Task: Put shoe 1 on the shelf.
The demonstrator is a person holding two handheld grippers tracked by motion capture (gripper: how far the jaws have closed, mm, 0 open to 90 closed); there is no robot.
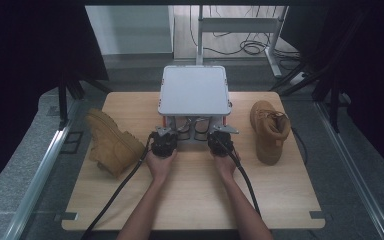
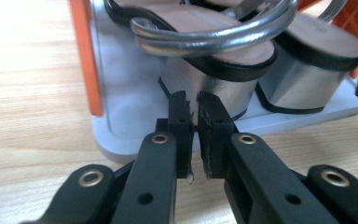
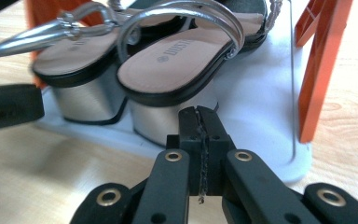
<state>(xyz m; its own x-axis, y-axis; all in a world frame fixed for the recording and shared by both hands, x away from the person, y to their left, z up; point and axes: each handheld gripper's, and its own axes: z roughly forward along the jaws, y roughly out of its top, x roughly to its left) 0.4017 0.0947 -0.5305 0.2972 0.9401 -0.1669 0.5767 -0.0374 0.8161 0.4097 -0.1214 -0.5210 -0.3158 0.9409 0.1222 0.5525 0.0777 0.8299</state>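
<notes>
Black rubber pads pressed flat together on the right gripper (image 3: 200,140), nothing caught between them, tips parked just short of the nearer silver block heel (image 3: 168,119). Over on the left gripper (image 2: 193,135) the jaws were all but shut too, a thin slit between the pads (image 2: 181,119), nothing in it, and the other heel (image 2: 205,88) sat just ahead of them. Neither tool had hold of anything.

Just beyond both noses stood the pair of silver sandals (image 3: 182,56), heels toward the grippers, straps arching over tan footbeds, tucked side by side on the lower shelf of a small grey rack (image 1: 195,90) with orange legs (image 3: 319,70). Heels facing out made sense: that was the end a jaw could reach from this side, and I'd judge both hands were lined up there, one per shoe, for a pull from under the top shelf.

Farther out from the left gripper, a tan boot (image 1: 111,142) lay tipped over on the wooden table (image 1: 190,200). Out past the right gripper its mate (image 1: 269,130) rested well clear of the rack. Both forearms (image 1: 145,210) came straight in, hands level, cables (image 1: 115,192) trailing back.
</notes>
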